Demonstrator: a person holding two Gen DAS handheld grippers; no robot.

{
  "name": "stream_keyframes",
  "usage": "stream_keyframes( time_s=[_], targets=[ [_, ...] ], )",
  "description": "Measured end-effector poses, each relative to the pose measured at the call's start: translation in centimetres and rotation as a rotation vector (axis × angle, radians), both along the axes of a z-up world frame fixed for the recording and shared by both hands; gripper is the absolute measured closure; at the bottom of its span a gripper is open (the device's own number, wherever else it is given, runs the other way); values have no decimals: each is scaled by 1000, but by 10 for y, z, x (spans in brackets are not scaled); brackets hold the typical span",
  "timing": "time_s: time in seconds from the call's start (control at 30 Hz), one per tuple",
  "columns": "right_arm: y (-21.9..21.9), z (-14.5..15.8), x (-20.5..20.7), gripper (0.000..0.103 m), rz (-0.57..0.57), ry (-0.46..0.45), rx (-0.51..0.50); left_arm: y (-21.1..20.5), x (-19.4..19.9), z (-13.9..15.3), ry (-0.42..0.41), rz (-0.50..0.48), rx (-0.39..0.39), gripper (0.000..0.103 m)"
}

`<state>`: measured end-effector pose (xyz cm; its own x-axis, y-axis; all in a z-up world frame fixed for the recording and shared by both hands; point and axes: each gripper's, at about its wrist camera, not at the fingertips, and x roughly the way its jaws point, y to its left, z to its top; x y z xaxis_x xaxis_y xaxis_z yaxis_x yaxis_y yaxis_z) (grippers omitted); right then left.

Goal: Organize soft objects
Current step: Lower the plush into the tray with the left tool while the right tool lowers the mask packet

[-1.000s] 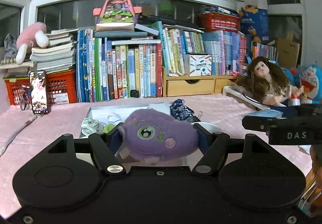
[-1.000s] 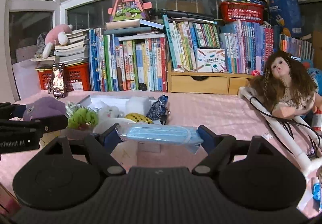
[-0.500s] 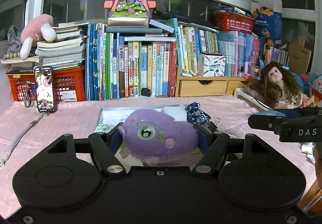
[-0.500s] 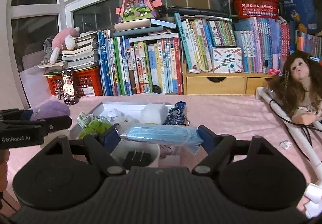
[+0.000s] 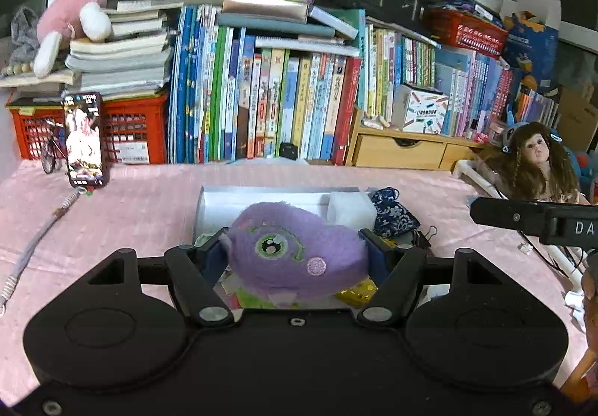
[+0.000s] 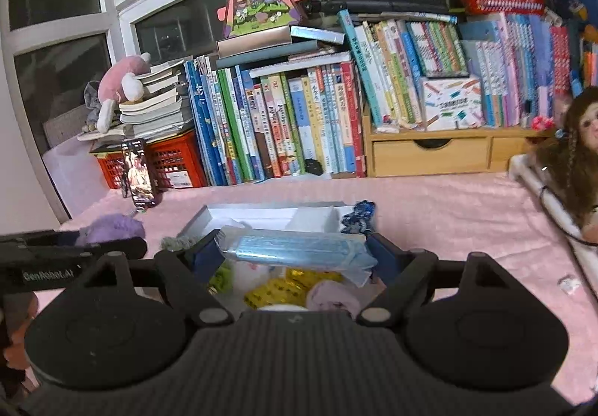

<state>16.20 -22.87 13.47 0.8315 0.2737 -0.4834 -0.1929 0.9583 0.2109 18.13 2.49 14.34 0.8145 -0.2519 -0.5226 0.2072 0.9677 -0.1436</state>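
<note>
Currently my left claw (image 5: 297, 253) grips one purple plush toy (image 5: 295, 259) between its pads, and my right claw (image 6: 295, 253) grips one blue packet of face masks (image 6: 295, 251) by its ends. Since a second ago both claws have advanced and risen, so the white tray (image 5: 261, 201) on the pink worktop (image 5: 142, 206) now sits directly beneath them instead of ahead. I judge both loads are near release over it. Count: two held items; one tray; one white foam block (image 5: 351, 206); one blue patterned pouch (image 5: 392, 214); one doll (image 5: 534, 165) beside.
</note>
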Motion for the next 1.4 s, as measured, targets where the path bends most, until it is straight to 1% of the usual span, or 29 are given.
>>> stream_keyframes(
  time_s=[0.1,0.27,0.37,0.57,0.67,0.8,0.9,1.0,1.1,1.27,1.4],
  targets=[
    [4,2,16,21,11,40,38,4,16,1,37,-4,-12,33],
    [12,0,38,21,29,103,81,7,39,0,66,10,2,33],
    [17,-2,52,21,32,135,94,7,56,-4,102,12,8,33],
    [25,-3,80,21,29,194,125,7,91,-14,183,13,-21,33],
    [30,-4,94,21,28,216,138,9,108,-18,215,10,-57,33],
    [36,-12,116,21,3,256,161,14,132,-26,266,39,-131,33],
    [36,-20,132,21,-22,299,214,17,149,-33,309,45,-189,33],
    [34,-31,147,21,-54,342,276,15,167,-43,363,38,-228,33],
    [31,-38,159,21,-71,373,324,9,182,-53,413,21,-229,33],
    [31,-40,169,20,-100,381,318,-5,202,-66,476,-4,-218,33],
    [24,-41,175,20,-119,392,364,-11,213,-72,506,-14,-215,33]
  ],
)
